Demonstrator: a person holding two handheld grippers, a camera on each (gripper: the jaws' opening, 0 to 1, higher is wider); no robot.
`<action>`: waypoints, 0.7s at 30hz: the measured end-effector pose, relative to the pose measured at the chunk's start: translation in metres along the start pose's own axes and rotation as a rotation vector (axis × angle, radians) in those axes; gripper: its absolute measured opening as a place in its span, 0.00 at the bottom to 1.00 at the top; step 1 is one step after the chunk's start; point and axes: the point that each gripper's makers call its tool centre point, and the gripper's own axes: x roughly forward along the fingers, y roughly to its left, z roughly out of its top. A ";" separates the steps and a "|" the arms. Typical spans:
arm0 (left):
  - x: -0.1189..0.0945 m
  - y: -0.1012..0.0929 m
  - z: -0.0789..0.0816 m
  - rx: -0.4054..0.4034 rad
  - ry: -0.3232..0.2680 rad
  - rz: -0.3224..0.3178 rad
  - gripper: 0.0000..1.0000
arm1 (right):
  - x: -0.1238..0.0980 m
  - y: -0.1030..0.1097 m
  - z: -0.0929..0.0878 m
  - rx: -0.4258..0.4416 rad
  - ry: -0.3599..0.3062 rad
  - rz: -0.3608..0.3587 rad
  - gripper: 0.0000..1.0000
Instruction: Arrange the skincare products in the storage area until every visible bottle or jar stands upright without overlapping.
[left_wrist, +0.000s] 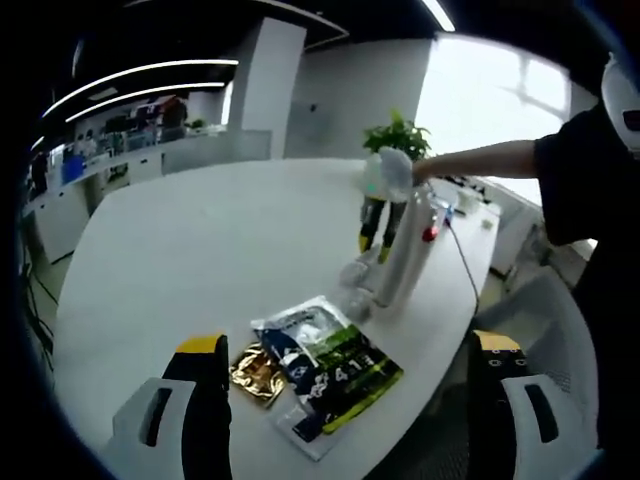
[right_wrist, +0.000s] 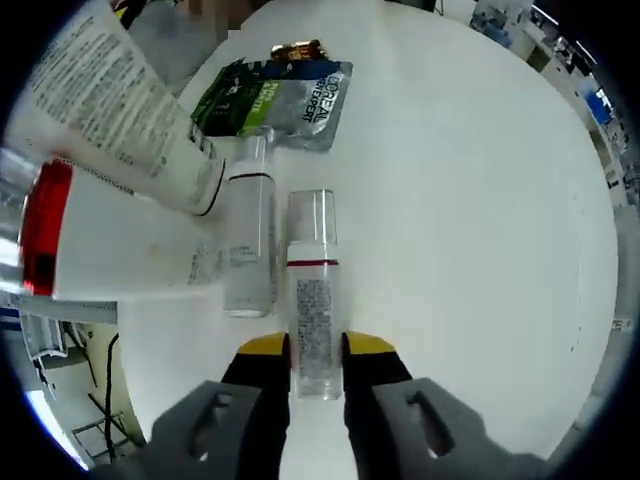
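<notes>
Spanning both views: a white round surface (left_wrist: 200, 240), office desks and windows beyond it.

Person: a dark sleeve (left_wrist: 580, 170) at the right edge of the left gripper view, bare forearm reaching over the surface's far right part.

Plant (left_wrist: 400, 135): green, potted, at the far right of the surface.

Tube (right_wrist: 110, 100): white, printed, large and close in the right gripper view, lying tilted across a second white bottle with a red band (right_wrist: 100, 245).

Sachets (left_wrist: 325, 370): flat green, dark and white packs, overlapping, near the surface's near edge in the left gripper view; a gold sachet (left_wrist: 258, 372) touches them on the left.

Clear bottle, clear cap (right_wrist: 312, 290): red band at the neck, between the jaws of the right gripper (right_wrist: 314, 355).

Second clear bottle (right_wrist: 250, 240): just left of the first, parallel to it.

Right gripper: black, yellow-tipped, pinching the base of the clear bottle.

Left gripper (left_wrist: 355, 350): jaws spread wide, holding nothing, above the near edge by the sachets.
</notes>
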 end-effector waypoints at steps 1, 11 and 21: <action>-0.001 0.000 0.000 -0.001 -0.002 0.002 0.97 | -0.003 -0.004 0.000 0.016 -0.021 -0.018 0.19; -0.002 -0.005 0.002 0.007 -0.009 -0.003 0.97 | -0.033 -0.012 0.006 0.218 -0.165 -0.098 0.17; -0.007 -0.008 0.011 0.020 -0.044 -0.004 0.97 | -0.076 -0.021 0.028 0.334 -0.374 -0.197 0.17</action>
